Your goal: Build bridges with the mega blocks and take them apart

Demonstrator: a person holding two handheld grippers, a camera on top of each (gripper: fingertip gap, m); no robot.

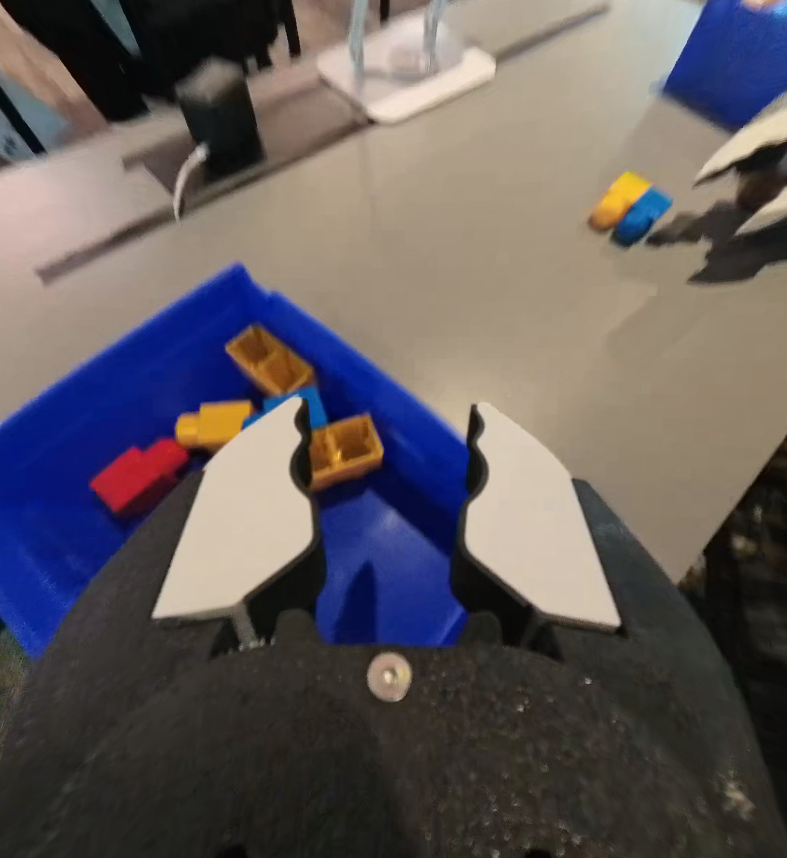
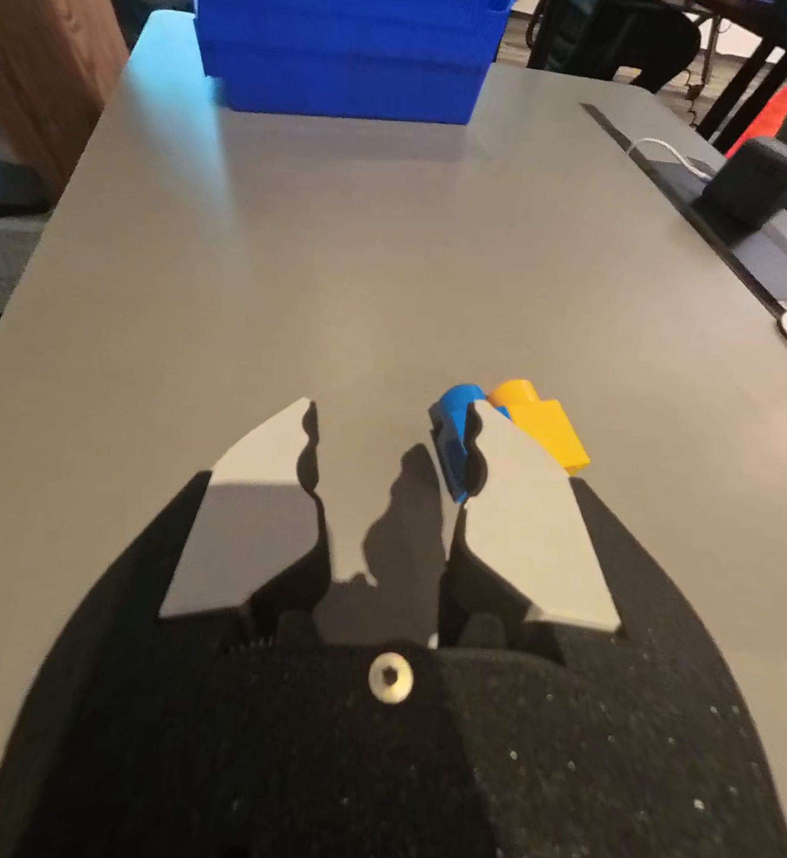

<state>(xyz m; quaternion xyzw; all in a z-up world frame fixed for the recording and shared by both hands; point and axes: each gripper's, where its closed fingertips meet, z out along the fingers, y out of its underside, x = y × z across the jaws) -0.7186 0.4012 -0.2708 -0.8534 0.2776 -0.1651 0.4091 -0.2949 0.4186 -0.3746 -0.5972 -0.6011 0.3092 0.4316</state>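
My left tongs (image 1: 387, 408) hang released over a blue bin (image 1: 118, 399) at the bench's (image 1: 475, 302) near edge; in it I count three yellow blocks (image 1: 268, 360), one red (image 1: 138, 473) and one blue (image 1: 315, 408). My right tongs (image 2: 391, 406), also released, grasp nothing. Just beside their right finger, mid-bench, lie two touching blocks: one blue (image 2: 452, 413), one yellow (image 2: 545, 429). A second bin (image 2: 350, 60) sits at the far edge.
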